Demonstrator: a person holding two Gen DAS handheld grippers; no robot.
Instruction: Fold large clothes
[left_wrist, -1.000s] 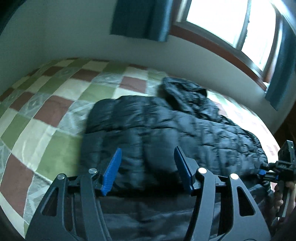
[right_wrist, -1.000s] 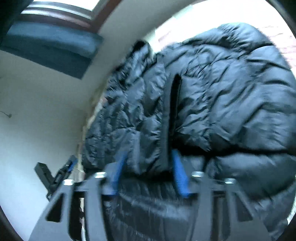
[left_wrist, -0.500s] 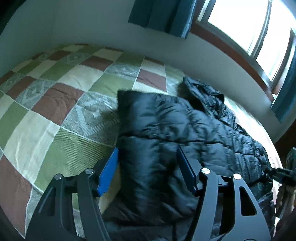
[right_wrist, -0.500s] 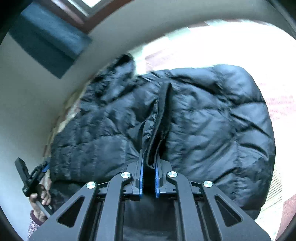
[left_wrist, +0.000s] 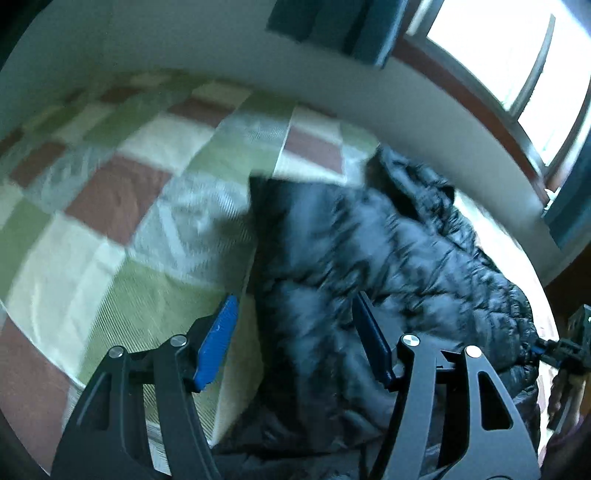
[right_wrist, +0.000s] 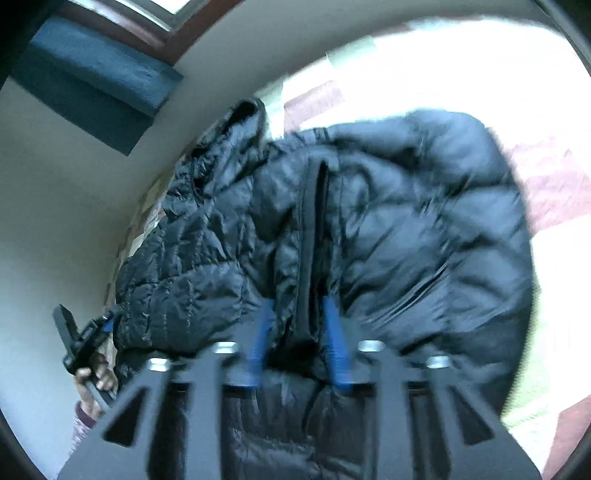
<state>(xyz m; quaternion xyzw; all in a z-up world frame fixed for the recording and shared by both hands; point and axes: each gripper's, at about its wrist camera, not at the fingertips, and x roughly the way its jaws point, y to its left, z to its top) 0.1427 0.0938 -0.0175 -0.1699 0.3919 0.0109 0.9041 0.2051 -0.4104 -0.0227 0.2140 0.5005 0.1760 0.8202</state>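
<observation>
A dark puffer jacket (left_wrist: 388, 258) with a hood lies spread on a patchwork quilt (left_wrist: 122, 192). My left gripper (left_wrist: 295, 339) is open, hovering over the jacket's left edge with nothing between its blue pads. In the right wrist view the jacket (right_wrist: 406, 221) fills the frame, its black zipper placket (right_wrist: 314, 236) running toward me. My right gripper (right_wrist: 299, 339) is open, its blue pads standing either side of the placket's near end. The frame is blurred. The other gripper shows at the right edge in the left wrist view (left_wrist: 569, 347).
The quilt covers a bed against a pale wall (left_wrist: 221, 48). A window (left_wrist: 517, 55) with teal curtains (left_wrist: 332, 26) is above the far side. The hand holding the left gripper (right_wrist: 85, 354) shows at lower left in the right wrist view.
My right gripper has opened and let go of the zipper placket it was pinching half a second ago. My left gripper stays open and has shifted a little along the jacket's left edge.
</observation>
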